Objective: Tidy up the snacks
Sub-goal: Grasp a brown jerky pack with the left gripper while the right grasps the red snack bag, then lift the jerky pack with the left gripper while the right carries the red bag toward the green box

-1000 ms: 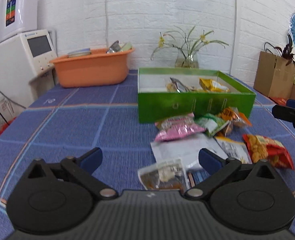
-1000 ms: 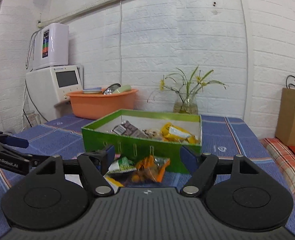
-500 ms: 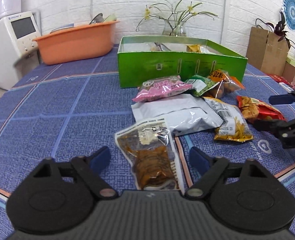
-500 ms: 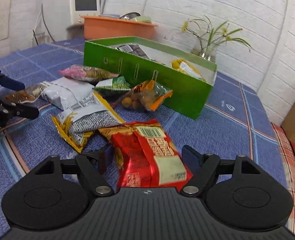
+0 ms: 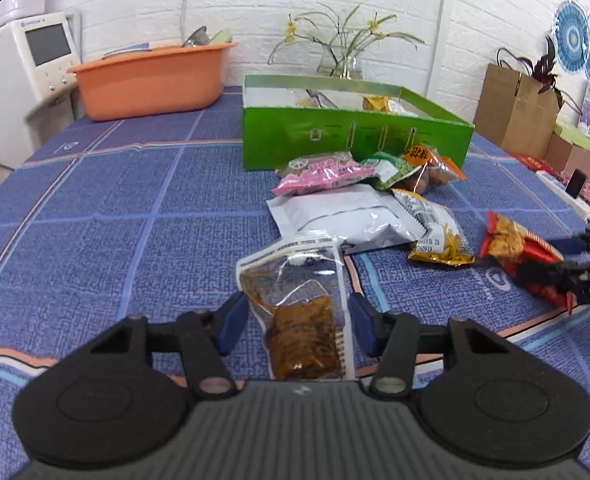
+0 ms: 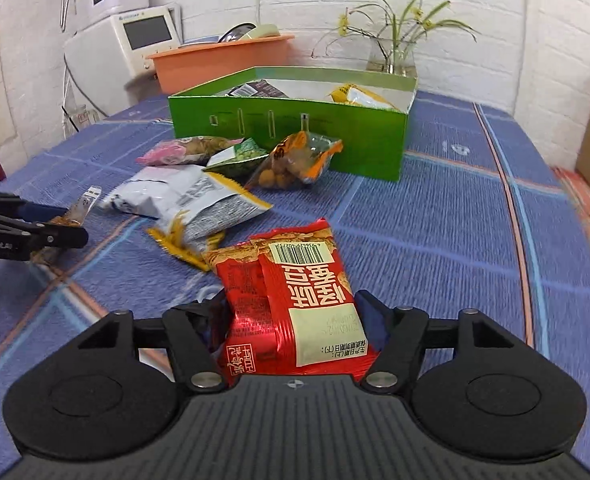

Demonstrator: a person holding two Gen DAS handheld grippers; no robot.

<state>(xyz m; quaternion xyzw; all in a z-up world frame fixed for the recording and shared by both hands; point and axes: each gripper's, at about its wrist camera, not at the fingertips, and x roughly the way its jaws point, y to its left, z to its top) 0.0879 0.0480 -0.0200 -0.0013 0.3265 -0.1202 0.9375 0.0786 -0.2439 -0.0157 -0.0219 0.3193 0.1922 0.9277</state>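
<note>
My left gripper [image 5: 297,322] has its blue fingers closed against both sides of a clear packet of brown snack [image 5: 301,320] lying on the blue tablecloth. My right gripper [image 6: 295,320] is shut on a red snack bag [image 6: 291,300]; that bag also shows in the left wrist view [image 5: 519,252]. The green box [image 5: 351,140] stands behind with a few packets inside. In front of it lie a pink packet [image 5: 323,172], a green packet [image 5: 391,166], an orange nut bag [image 5: 427,164], a white bag [image 5: 347,216] and a yellow-edged bag [image 5: 439,232].
An orange tub [image 5: 151,80] stands at the back left beside a white appliance [image 5: 27,60]. A vase of flowers [image 5: 341,60] is behind the box. A brown cardboard box [image 5: 515,108] stands off the table's right side.
Both grippers moved down and forward onto their packets. The left fingers narrowed around the brown snack packet; the right fingers narrowed onto the red bag.
</note>
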